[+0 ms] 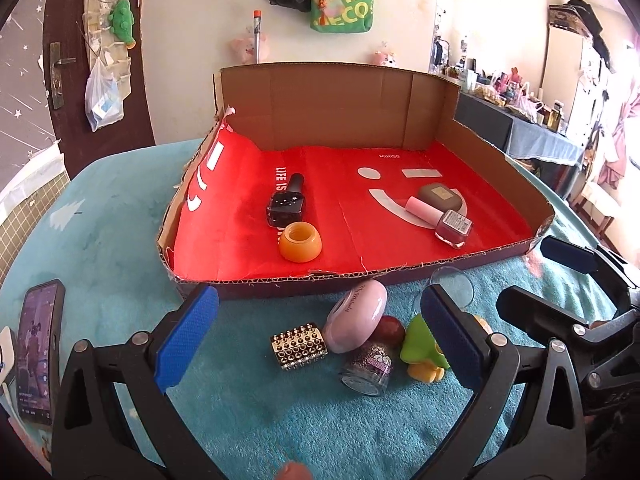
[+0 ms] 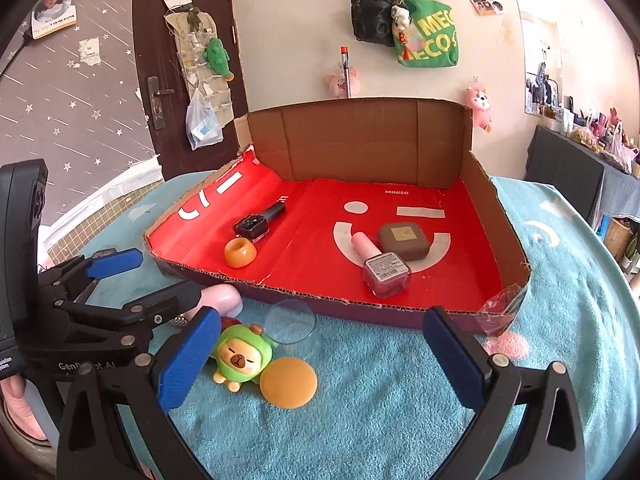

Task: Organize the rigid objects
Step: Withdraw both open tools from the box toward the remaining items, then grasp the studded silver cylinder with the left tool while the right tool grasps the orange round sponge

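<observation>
Rigid odds and ends wait on the teal plush-covered tabletop (image 1: pixel 120 240), bunched just outside the near wall of the shallow cardboard tray with a red paper lining (image 1: pixel 360 280). Already lying inside are a black nail-polish bottle (image 1: pixel 286 204), an orange resin ring-shaped pot (image 1: pixel 300 245), a pink-capped polish bottle (image 1: pixel 440 220) and a brown square compact (image 1: pixel 439 196).

My left tool (image 1: pixel 316 336) is spread wide and empty, straddling the cluster: a gold studded block (image 1: pixel 299 346), a lilac oval case (image 1: pixel 356 316), a glitter polish bottle (image 1: pixel 366 368) and a green-hooded capybara figurine (image 2: pixel 242 356). My right tool (image 2: pixel 320 356) is likewise released, holding nothing, with a flat orange disc (image 2: pixel 289 382) and a clear round lens (image 2: pixel 291 322) between its fingers.

I judge the studded block the next pick for the left. It sits nearest my left pad and touches the lilac case, so I would come down over its flat sides, keeping the far finger out of the case, then lift high enough to clear the tray wall before setting it on bare red paper. The thin disc looks awkward to pinch flat; edge-on seems safer.
</observation>
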### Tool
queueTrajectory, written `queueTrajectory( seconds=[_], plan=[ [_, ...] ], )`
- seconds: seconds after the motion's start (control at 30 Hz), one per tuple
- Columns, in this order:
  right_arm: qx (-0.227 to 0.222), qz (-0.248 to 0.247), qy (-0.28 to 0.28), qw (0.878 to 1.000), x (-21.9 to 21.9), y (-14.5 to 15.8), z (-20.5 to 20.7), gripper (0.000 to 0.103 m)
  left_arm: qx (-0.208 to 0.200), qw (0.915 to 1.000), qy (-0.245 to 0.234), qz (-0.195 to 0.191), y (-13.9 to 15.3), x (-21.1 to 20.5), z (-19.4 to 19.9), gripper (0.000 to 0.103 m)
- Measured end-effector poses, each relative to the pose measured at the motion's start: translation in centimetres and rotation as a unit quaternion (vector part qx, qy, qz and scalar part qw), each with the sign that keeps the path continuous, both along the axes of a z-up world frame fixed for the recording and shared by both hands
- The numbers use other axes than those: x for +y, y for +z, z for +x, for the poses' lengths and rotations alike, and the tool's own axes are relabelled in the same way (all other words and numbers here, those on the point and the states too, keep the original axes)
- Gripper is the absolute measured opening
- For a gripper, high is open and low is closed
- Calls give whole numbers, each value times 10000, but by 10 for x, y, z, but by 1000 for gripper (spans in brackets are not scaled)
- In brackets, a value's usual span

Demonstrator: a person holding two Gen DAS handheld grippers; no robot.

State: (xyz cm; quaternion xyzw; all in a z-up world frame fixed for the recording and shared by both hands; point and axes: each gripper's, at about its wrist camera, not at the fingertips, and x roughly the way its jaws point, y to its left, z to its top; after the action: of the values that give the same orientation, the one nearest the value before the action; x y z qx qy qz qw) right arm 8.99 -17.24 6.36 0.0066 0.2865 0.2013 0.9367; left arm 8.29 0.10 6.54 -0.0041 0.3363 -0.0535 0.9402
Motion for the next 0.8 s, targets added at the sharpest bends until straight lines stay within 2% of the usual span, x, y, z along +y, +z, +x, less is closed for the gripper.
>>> queueTrajectory(
  seconds=[0.8],
  plan=[
    [453,-5,-47,9990,-7,-25,-8,103,469,9988,-69,-86,-28,-2,-16,103]
  ],
)
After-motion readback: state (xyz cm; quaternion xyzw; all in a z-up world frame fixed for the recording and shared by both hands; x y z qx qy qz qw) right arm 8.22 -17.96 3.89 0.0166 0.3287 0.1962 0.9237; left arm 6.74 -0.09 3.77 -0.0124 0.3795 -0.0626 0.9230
